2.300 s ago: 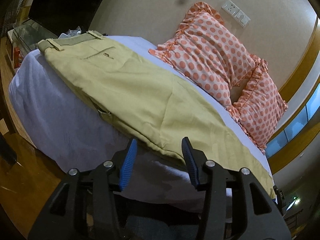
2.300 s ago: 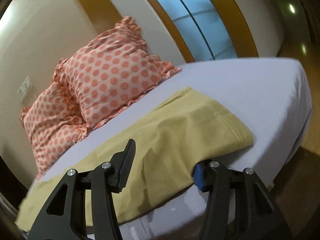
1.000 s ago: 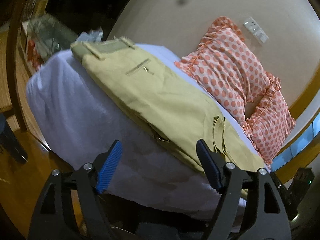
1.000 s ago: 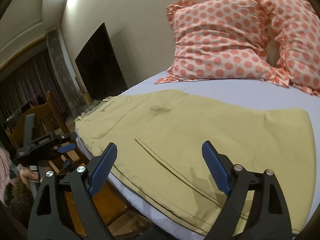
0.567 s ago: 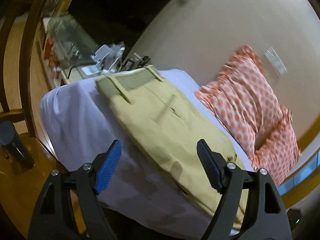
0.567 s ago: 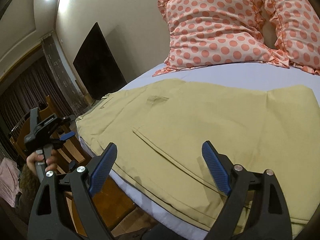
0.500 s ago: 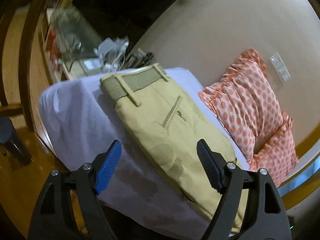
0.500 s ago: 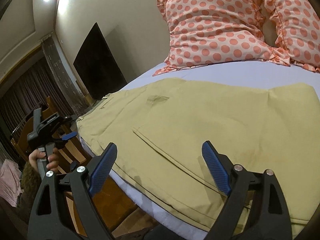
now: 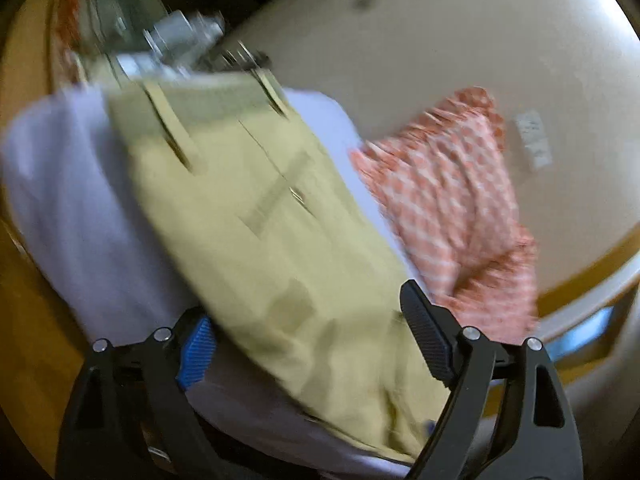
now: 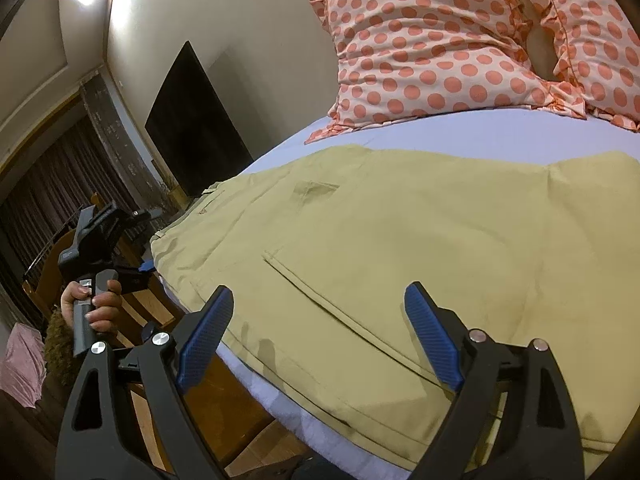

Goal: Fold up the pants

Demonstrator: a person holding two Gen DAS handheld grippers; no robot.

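Nearing waistband, left hand-held gripper [image 9: 316, 346] wide

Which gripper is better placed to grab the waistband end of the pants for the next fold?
Probably left. The open left gripper faces the pants lengthwise toward their waistband; the right gripper hovers open farther along, over the near side edge.

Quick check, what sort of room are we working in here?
Most likely a bedroom: the pants lie on a sheeted bed with two polka-dot pillows against the wall, and a dark screen nearby.

Both wrist views low over pants [image 10: 400, 240]
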